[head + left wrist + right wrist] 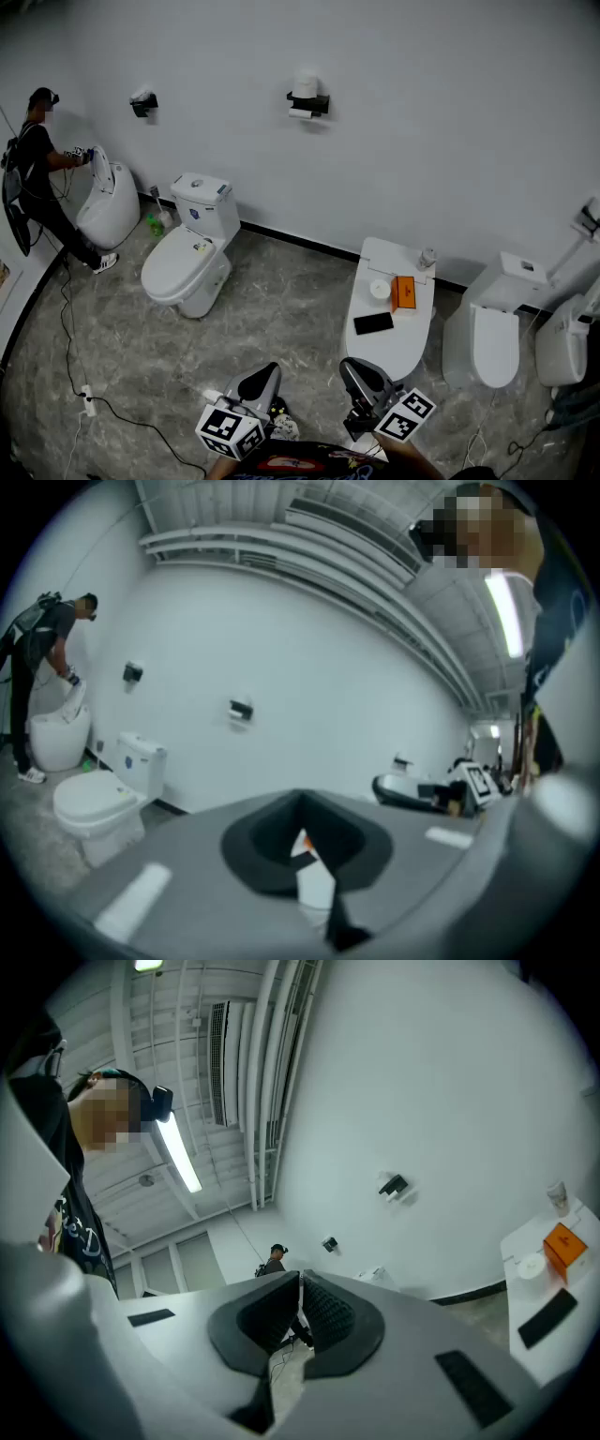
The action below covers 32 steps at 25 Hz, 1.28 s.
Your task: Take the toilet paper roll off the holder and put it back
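Note:
A white toilet paper roll [306,85] stands on a black wall holder [309,105] high on the far wall. That holder [241,710] is small and far off in the left gripper view, and it also shows in the right gripper view [394,1186]. My left gripper [265,373] and right gripper [355,367] are low at the bottom edge of the head view, far from the wall. Both have their black pads together with nothing between them.
A second black holder [142,103] hangs further left. Several white toilets stand along the wall; the nearest lid [392,347] carries an orange box [404,292], a black phone [373,323] and a small cup [427,258]. A person [37,169] bends over the far-left toilet. Cables [84,398] lie on the floor.

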{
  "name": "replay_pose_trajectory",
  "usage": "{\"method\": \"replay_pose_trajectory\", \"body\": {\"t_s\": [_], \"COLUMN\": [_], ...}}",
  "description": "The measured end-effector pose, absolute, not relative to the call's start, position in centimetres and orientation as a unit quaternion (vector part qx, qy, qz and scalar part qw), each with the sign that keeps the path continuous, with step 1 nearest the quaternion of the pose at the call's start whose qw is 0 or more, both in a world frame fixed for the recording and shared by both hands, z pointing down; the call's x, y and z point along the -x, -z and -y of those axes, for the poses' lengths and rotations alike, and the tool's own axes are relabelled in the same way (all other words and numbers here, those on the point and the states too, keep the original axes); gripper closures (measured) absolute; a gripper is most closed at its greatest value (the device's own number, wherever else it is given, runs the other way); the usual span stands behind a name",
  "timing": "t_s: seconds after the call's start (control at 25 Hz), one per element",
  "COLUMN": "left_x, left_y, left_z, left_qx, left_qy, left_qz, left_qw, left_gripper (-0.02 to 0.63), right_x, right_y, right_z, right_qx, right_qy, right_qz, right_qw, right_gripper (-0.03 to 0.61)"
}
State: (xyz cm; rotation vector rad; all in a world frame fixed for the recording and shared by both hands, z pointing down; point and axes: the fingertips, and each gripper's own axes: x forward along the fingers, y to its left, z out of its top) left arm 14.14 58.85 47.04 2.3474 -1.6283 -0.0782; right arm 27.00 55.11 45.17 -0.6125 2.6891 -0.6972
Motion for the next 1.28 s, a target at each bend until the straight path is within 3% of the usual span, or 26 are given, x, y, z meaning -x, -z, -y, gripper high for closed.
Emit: {"method": "replay_pose_trajectory", "body": {"t_s": [0.68,1.04,1.28], "left_x": [1.8,6.2,7.0], "left_y": [-47.1,-45.6,-42.9], "left_z": [-39.9,-18.8,-4.2], "left_qx": [-0.801,-0.803,-0.816], "left_qy": [0.021,0.013,0.021], "left_qz": [0.578,0.583,0.566], "left_qw": [0.155,0.122,0.118], "left_gripper": [0.615,0.615,0.615], "right_x": [-14.6,-10.9,-8.6], "right_y": [-45.9,-44.4,-43.3], "right_z": [-33.2,-13.3,-1.4], "right_qx": [0.260,0.247,0.208], "right_qy": [0.273,0.255,0.220], "right_qz": [-0.914,-0.917,-0.942], "right_qw": [0.152,0.182,0.146], "right_gripper": [0.561,0.561,0.561]}}
